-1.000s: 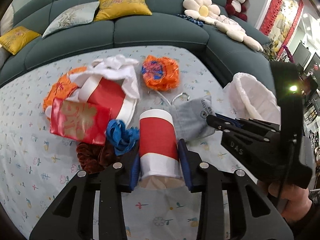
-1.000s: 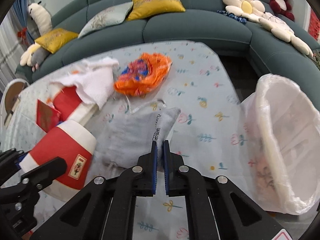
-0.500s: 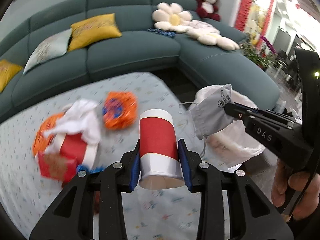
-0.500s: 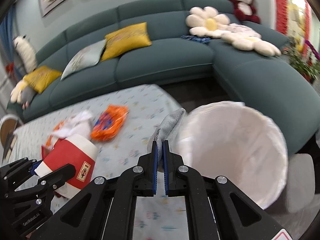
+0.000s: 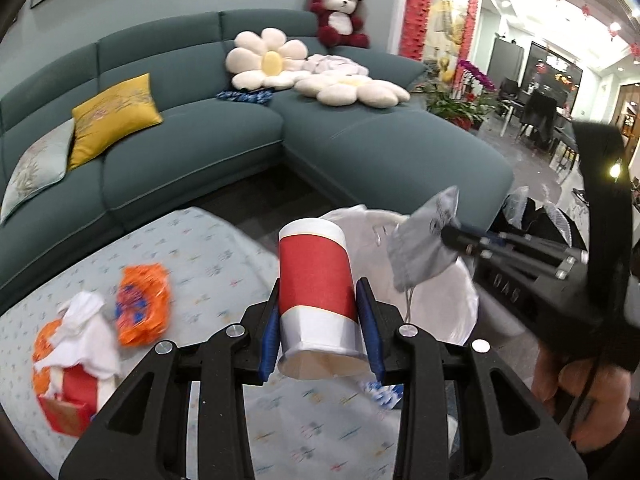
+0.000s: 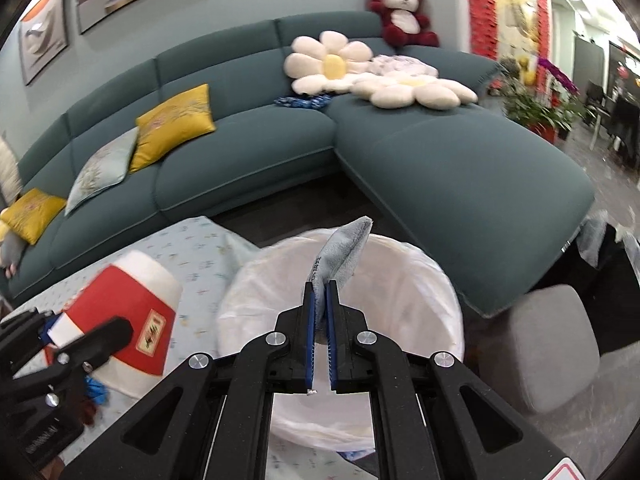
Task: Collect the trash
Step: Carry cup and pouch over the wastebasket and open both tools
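Teal upholstery fills the back of both views: a long corner sofa (image 6: 248, 148) with yellow cushions (image 6: 174, 122), pale flower-shaped pillows (image 6: 326, 62) and a red plush bear (image 6: 402, 10) perched on its backrest. In front of it lies a light floral-printed cloth (image 5: 208, 256) covering a low surface, and at that surface's edge stands a bin lined with a white plastic bag (image 6: 420, 280), its mouth open upward.

On the cloth, far to the left in the left wrist view, sits a blurred pile of leftover trash (image 5: 76, 356): red card, white paper and orange wrapping, with a separate orange and blue crumpled wrapper (image 5: 142, 304) just beside it.

The left gripper (image 5: 318, 328) clamps a red and white paper cup (image 5: 316, 296) by its lower part, blue pads pressed against both sides, the cup's open bottom facing the camera. The cup is lifted off the cloth, near the bin's rim, but beside the bin, not over its mouth.

The right gripper (image 6: 320, 300) has its jaws nearly together, pinching a grey face mask (image 6: 342, 254) by one edge. The mask stands up past the fingertips and hangs directly above the open bag; in the left wrist view its ear loop (image 5: 408, 300) dangles below it. A hand (image 5: 576, 392) grips that gripper's handle at the right edge.
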### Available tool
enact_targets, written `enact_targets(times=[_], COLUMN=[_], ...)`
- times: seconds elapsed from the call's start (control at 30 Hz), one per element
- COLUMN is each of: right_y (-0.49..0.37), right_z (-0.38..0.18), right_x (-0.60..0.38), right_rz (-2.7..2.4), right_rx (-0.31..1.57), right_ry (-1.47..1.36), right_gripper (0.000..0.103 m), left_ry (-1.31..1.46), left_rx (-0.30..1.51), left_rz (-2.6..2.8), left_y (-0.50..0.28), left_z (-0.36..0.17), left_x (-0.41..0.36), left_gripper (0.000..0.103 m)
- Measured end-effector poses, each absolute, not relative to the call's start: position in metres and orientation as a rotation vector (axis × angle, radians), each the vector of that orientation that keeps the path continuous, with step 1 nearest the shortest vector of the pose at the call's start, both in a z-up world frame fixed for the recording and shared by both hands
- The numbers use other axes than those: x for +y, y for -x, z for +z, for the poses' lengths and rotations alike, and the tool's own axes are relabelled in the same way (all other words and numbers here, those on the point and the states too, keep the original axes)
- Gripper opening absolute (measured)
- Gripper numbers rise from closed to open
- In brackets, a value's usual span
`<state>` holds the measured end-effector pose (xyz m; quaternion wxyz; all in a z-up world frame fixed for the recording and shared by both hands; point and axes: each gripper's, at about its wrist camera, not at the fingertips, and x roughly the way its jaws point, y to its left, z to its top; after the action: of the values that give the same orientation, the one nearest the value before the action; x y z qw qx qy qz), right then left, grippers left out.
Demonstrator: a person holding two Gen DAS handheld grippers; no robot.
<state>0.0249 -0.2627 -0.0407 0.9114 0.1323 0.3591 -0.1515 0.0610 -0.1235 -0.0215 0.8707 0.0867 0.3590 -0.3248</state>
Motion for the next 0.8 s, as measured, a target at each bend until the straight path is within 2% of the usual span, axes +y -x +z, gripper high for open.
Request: enact_targets(times=[0.3,0.37,0.4,0.43,0.5,0.57,0.8], right_y=[-0.022,-0.021,-0.021,-0.020,-0.017,-0.016,-0.009], right_z=[-0.056,-0.058,-0.059,-0.059,-0.059,-0.058,-0.050], right_x=[-0.283,-0.285,-0.285,-0.286,-0.288,-0.288,-0.279], right_rz=[-0.335,-0.344,-0.349,-0.359,-0.367,-0.373,-0.355], right_rx=[0.765,0.768,0.768,0.764,0.760,0.753,0.730], right_ry=[-0.309,-0.307,-0.306,-0.305,-0.311,-0.315,-0.315], right_gripper=[0.005,0.010,0.011,0.013,0.017,0.027,0.039], left_ry=[-0.181,-0.177,-0.174,-0.175,-0.168,-0.165,-0.177], left_rx=[0.762,0.768,0.772,0.777,0.763,0.748,0.751], left_rz=[-0.736,-0.750,-0.754,-0.742,-0.725,-0.723,-0.680], left_y=[-0.069,-0.070,-0.071,-0.073,-0.073,-0.071,-0.072], left_z=[-0.032,-0.035,-0.036,-0.038,-0.038,-0.036,-0.032], left_x=[-0.156,-0.160,-0.161,-0.162,-0.161,-0.161,-0.149], left_gripper=[0.035,0.036,0.039,0.053,0.066,0.067,0.070])
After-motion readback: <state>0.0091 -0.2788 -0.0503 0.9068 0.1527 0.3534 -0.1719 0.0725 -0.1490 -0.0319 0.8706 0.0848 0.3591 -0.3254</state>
